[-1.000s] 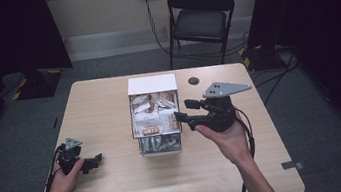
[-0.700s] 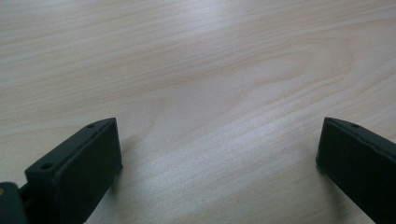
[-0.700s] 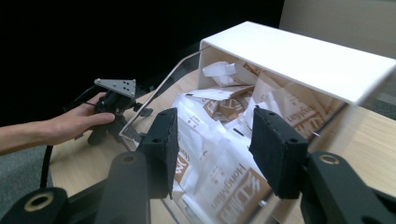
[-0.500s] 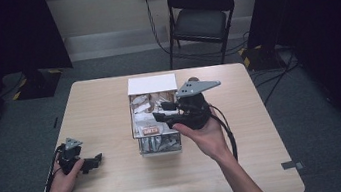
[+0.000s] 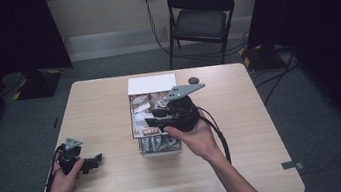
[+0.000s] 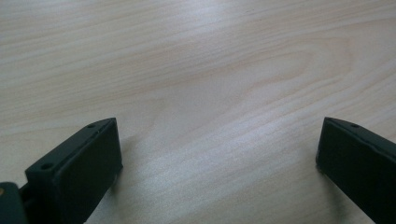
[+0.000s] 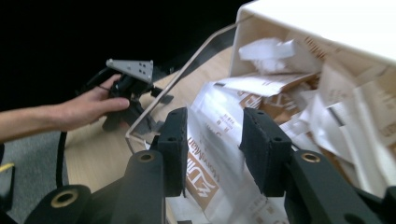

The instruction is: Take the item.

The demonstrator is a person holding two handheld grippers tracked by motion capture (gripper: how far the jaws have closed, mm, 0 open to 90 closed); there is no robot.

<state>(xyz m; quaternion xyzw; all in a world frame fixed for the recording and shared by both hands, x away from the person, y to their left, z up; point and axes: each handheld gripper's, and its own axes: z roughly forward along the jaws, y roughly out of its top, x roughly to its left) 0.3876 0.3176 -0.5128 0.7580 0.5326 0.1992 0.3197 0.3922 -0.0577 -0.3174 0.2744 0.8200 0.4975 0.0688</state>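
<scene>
Packets fill a clear bin [image 5: 136, 131] at the middle of the high view, and one white-and-brown packet [image 7: 212, 154] lies on top at the bin's near end. In the right gripper view it runs up between the two black fingers [image 7: 173, 149] from lower centre. The right gripper [image 5: 154, 120] comes in over the bin from the right of the high view, tilted down into it, likely so the fingers can straddle a single packet rather than the heap. Its jaws have just been closing and now stand partly closed, with the packet between them; a pad looks close to or just touching the wrapper on each side, but I cannot tell whether they press on it yet. A white lid [image 5: 150, 84] lies at the bin's far end, above it in the high view, leaving the contents open to reach.

Lower left in the high view, well apart from the bin, the left gripper [image 5: 96, 160] rests on the desk [image 5: 249, 165] in the person's hand. Its jaws are spread wide over bare wood with nothing between them, seemingly parked out of the way.
</scene>
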